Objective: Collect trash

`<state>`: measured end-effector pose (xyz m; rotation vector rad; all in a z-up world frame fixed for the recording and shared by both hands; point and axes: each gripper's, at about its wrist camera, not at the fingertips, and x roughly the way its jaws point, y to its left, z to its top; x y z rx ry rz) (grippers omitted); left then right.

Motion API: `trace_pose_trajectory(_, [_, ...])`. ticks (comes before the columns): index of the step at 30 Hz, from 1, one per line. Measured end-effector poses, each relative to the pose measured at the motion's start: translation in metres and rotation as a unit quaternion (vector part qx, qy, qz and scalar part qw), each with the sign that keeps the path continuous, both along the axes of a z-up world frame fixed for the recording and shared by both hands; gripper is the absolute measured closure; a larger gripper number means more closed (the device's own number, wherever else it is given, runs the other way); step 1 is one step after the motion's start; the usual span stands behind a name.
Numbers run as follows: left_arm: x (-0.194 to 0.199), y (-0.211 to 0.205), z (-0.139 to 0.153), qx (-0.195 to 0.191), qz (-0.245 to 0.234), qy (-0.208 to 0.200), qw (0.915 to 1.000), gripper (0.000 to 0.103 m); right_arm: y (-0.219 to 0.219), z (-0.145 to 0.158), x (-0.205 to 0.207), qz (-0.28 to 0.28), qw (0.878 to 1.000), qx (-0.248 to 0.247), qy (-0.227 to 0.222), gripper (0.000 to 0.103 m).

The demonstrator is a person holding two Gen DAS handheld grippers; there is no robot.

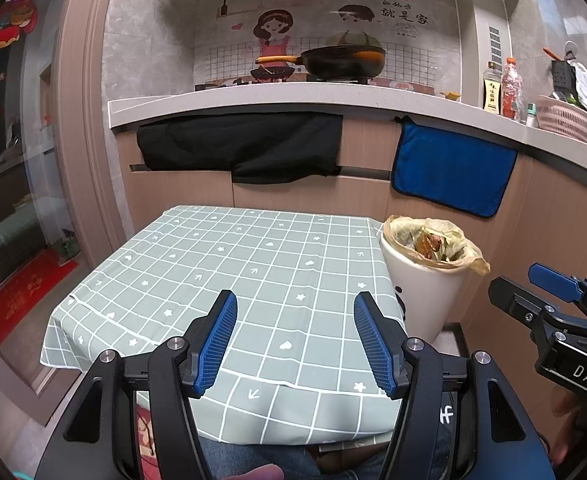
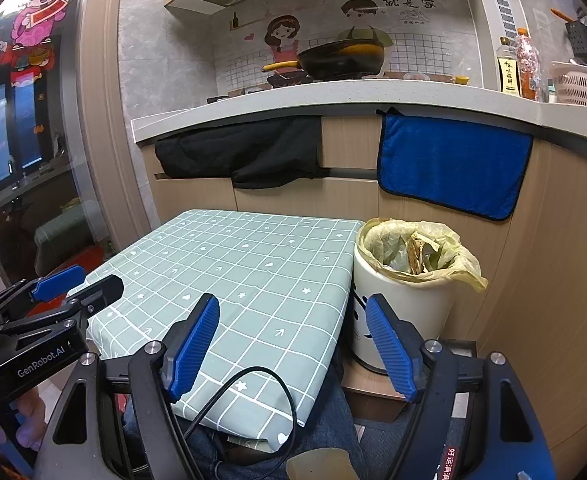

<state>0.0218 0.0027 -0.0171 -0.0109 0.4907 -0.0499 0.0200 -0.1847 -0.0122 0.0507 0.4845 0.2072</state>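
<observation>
A white trash bin (image 1: 425,296) (image 2: 401,304) lined with a yellowish bag stands just right of the low table. Crumpled wrappers (image 1: 429,242) (image 2: 417,254) lie inside the bag. My left gripper (image 1: 295,296) hovers open over the table's near half, with nothing between its blue pads. My right gripper (image 2: 293,298) is open too and holds nothing. It straddles the table's right edge, and its right finger (image 2: 389,344) is in front of the bin. Each gripper shows at the side of the other's view: the right gripper (image 1: 513,278) and the left gripper (image 2: 101,276).
The table wears a green checked cloth (image 1: 253,264) (image 2: 233,272). A black cable (image 2: 253,384) loops over its near corner. Behind stand wooden cabinets with a black cloth (image 1: 241,148) and a blue towel (image 1: 453,168), under a counter with a pan (image 1: 345,58). The person's legs are below.
</observation>
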Motion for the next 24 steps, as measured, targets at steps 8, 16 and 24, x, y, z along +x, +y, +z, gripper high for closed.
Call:
trace_pose_trajectory(8, [0.001,0.001,-0.001,-0.001,-0.002,0.001,1.0,0.042,0.001,0.0,-0.001,-0.001,1.0,0.0,0.001,0.029])
trace_pose_trajectory(16, [0.001,-0.001,-0.001,-0.002,0.001,0.002,1.0,0.042,0.002,-0.001,-0.001,-0.003,1.0,0.001,0.003,0.029])
trace_pose_trajectory(24, [0.024,0.005,-0.008,-0.006,0.016,0.013,0.9998,0.042,0.008,-0.007,0.005,-0.006,1.0,-0.002,0.016,0.028])
